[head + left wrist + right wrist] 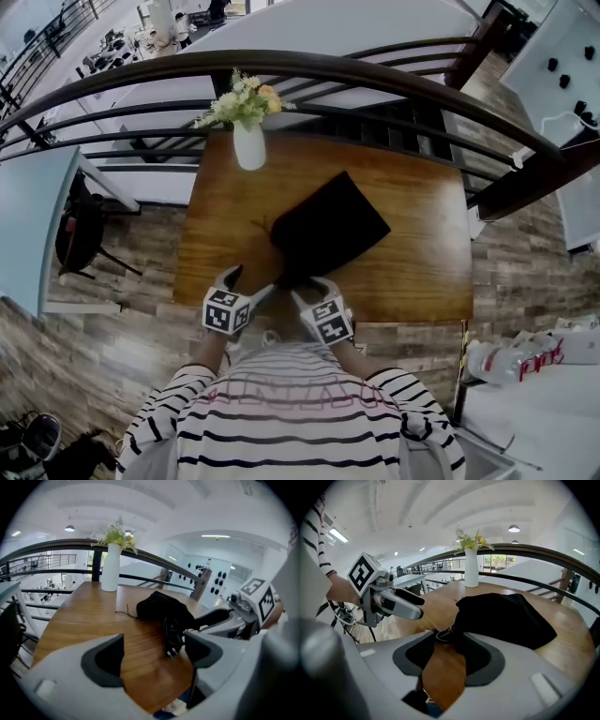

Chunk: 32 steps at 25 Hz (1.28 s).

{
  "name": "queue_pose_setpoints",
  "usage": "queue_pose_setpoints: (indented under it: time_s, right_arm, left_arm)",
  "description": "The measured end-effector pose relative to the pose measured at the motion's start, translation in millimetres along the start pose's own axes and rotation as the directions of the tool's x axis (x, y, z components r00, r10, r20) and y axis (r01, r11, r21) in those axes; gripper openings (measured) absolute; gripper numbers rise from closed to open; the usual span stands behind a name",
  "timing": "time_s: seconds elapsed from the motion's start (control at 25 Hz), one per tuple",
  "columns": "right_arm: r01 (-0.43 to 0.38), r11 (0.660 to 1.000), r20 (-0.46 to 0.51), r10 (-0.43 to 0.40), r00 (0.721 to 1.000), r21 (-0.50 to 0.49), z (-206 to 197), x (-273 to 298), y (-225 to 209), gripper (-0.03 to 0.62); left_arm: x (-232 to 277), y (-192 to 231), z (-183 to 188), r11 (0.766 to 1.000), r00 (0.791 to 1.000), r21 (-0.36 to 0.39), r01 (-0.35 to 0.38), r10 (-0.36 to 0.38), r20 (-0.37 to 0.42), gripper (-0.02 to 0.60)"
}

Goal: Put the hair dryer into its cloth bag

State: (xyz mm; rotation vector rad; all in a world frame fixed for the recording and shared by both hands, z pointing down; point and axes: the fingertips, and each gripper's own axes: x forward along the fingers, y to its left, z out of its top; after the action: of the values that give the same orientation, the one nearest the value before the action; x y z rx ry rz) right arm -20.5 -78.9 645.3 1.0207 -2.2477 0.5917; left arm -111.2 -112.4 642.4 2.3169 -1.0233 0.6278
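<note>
This looks like a mezzanine in an open-plan office or lab. A wooden table (412,262) stands on a plank floor (141,248) beside a curved dark railing (309,64). Far beyond the railing, desks (112,52) fill a lower white hall under ceiling lamps (70,528).

Bright, even light from ceiling lamps (514,528); soft shadows, strong fisheye bending at dark corners, near jaws slightly blurred.

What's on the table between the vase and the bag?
Mostly bare table; only a thin drawstring trails from the bag on the side nearer the vase. The head view shows it best.
</note>
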Motion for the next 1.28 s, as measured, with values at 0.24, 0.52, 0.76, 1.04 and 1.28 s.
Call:
queue_pose_setpoints:
  time_s: [0.24, 0.52, 0.76, 1.04, 1.28]
  right_arm:
    - [0.08, 0.995, 0.049, -0.084, 0.995, 0.066, 10.4, -5.8, 8.0, 0.19]
    - [0.081, 0.989, 0.147, -0.1, 0.984, 0.126, 29.0, -32.3, 9.6, 0.17]
    - [0.111, 0.978, 0.294, -0.161, 0.942, 0.178, 58.9, -64.4, -2.6, 0.105]
    - [0.092, 0.976, 0.43, -0.17, 0.887, 0.197, 86.8, -101.4, -7.5, 0.0]
    - [0.065, 0.982, 0.491, -0.147, 0.858, 0.18, 101.9, -118.3, 2.0, 0.0]
  left_arm:
    - [-17.7, 8.2, 3.3, 1.0, 0.998, -0.014, 0.018, -0.017, 0.053, 0.4]
    - [-31.2, -9.7, 27.1, 0.999, 0.991, 0.004, 0.048, -0.048, 0.123, 0.399]
    - [-42.9, -23.4, 40.3, 0.996, 0.984, 0.031, 0.079, -0.083, 0.16, 0.381]
    - [-65.7, -40.2, 52.2, 0.994, 0.97, 0.044, 0.097, -0.105, 0.222, 0.226]
    - [-87.8, -42.4, 58.1, 0.996, 0.959, 0.048, 0.071, -0.081, 0.273, 0.151]
